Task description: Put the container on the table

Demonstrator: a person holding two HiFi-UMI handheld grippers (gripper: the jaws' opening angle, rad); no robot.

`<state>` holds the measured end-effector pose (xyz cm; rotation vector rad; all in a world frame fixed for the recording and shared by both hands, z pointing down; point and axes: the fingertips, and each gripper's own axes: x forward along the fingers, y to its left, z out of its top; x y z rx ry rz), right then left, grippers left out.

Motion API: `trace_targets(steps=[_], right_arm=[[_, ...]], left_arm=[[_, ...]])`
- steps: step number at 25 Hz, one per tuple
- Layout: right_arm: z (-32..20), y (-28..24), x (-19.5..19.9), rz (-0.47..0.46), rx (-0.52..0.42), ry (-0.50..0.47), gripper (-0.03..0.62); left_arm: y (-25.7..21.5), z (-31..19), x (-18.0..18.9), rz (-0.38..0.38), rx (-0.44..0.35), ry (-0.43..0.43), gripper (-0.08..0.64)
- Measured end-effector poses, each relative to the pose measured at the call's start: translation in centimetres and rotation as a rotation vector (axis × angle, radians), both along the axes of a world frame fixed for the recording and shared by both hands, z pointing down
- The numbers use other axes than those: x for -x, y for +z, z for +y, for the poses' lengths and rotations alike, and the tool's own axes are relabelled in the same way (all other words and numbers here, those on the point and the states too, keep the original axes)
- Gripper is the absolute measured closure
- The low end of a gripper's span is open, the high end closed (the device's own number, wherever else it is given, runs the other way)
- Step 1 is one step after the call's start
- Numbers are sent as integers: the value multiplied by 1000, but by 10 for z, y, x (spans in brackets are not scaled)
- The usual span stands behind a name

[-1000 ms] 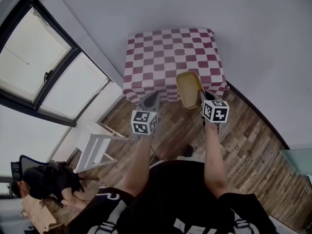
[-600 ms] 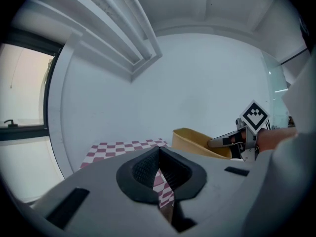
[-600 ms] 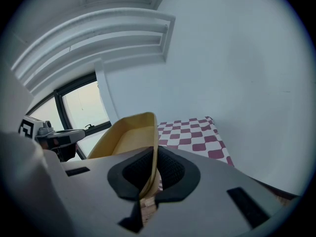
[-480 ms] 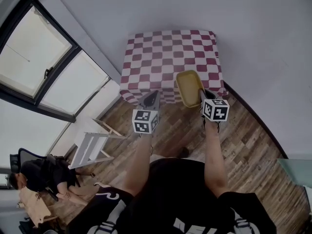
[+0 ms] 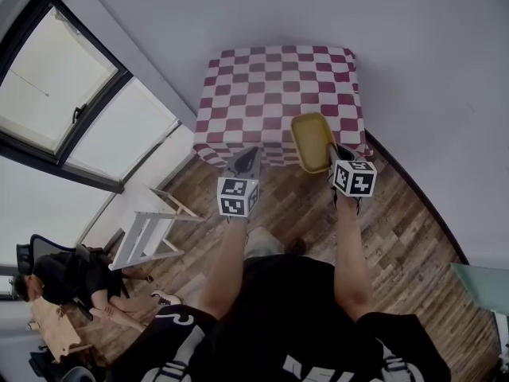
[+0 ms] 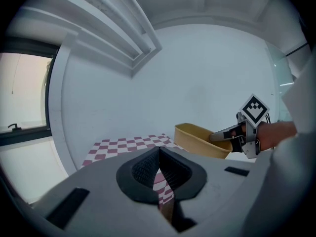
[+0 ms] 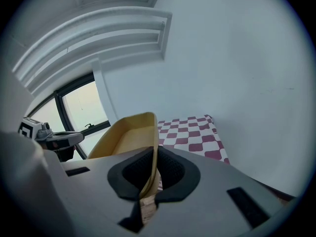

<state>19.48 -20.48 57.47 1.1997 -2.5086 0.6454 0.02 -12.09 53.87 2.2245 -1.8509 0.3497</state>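
A shallow yellow container (image 5: 312, 142) hangs in the air over the near right edge of the table (image 5: 270, 86), which is covered by a red-and-white checked cloth. My right gripper (image 5: 332, 156) is shut on the container's near wall; in the right gripper view the thin yellow wall (image 7: 148, 167) stands pinched between the pads, and the table (image 7: 190, 132) lies beyond. My left gripper (image 5: 248, 160) is to the left of the container, apart from it, shut with nothing in it (image 6: 159, 154). The left gripper view has the container (image 6: 197, 139) to its right.
The table stands against a grey wall. Large windows (image 5: 64, 102) run along the left. A white folding stand (image 5: 151, 233) sits on the wooden floor (image 5: 398, 221) at the left, and a person (image 5: 56, 281) crouches at the lower left.
Both grippers and the container have moved closer to the table; the container now reaches further over its near edge. The right grip is unchanged.
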Motion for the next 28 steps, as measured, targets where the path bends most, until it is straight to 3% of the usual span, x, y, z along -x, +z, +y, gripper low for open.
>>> trace_targets(steps=[11, 18, 28], right_arm=[[-32, 18, 13, 14, 29, 9, 561], [-98, 13, 16, 44, 24, 67, 561], [-190, 4, 55, 56, 39, 109, 561]], left_arm=[[20, -39, 15, 20, 30, 19, 535], [23, -118, 24, 37, 32, 74, 535], [25, -223, 66, 32, 96, 118, 535]])
